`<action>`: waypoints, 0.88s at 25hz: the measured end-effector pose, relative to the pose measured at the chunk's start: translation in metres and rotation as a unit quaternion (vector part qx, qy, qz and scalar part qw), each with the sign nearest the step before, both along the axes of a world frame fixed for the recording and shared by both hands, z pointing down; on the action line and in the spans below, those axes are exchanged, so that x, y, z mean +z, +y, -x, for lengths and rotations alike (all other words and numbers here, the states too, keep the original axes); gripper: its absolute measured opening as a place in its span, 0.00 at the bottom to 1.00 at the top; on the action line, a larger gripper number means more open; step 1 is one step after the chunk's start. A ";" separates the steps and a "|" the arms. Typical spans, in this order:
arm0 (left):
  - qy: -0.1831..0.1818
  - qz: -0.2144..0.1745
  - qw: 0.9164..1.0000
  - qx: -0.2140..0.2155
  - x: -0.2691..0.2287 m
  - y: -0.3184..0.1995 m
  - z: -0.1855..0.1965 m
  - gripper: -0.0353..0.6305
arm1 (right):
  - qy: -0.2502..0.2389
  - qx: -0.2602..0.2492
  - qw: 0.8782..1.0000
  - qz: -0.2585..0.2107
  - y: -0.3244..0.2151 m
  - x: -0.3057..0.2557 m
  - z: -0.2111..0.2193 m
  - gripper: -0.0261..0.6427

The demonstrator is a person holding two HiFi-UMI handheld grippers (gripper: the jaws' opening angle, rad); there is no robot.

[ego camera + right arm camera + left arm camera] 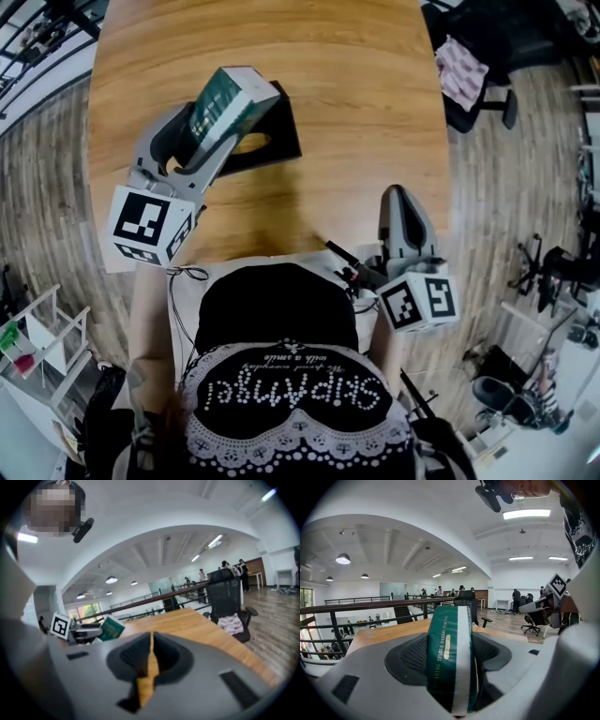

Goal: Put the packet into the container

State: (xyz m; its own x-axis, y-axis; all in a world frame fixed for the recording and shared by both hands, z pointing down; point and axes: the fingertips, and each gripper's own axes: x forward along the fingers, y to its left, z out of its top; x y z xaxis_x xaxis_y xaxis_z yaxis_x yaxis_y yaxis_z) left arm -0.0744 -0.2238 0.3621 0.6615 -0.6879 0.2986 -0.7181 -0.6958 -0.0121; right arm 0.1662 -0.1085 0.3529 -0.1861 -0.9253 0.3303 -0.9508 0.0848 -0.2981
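A dark green packet (234,94) with a white stripe is clamped in my left gripper (211,127), raised and tilted over the wooden table (356,112). Just beyond and below it lies the black container (279,142), partly hidden by the packet and the gripper. In the left gripper view the packet (445,653) stands on edge between the jaws of the left gripper (452,660). My right gripper (405,217) sits near the table's front edge, shut with nothing in it. The right gripper view shows the right gripper (151,656) closed, and the packet (111,627) far off at the left.
An office chair (466,73) with a pink cloth on it stands off the table's right side. A white shelf (28,347) is on the floor at the lower left. The person's torso fills the bottom middle. A railing (370,605) runs beyond the table's far edge.
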 end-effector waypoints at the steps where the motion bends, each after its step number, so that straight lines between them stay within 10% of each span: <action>1: -0.002 0.002 1.000 0.003 0.002 0.000 -0.001 0.54 | 0.000 0.000 1.000 0.000 0.000 0.000 0.000 0.10; 22: -0.036 0.036 0.998 0.033 0.049 0.001 -0.012 0.54 | 0.000 -0.001 1.000 0.002 0.000 0.000 0.000 0.10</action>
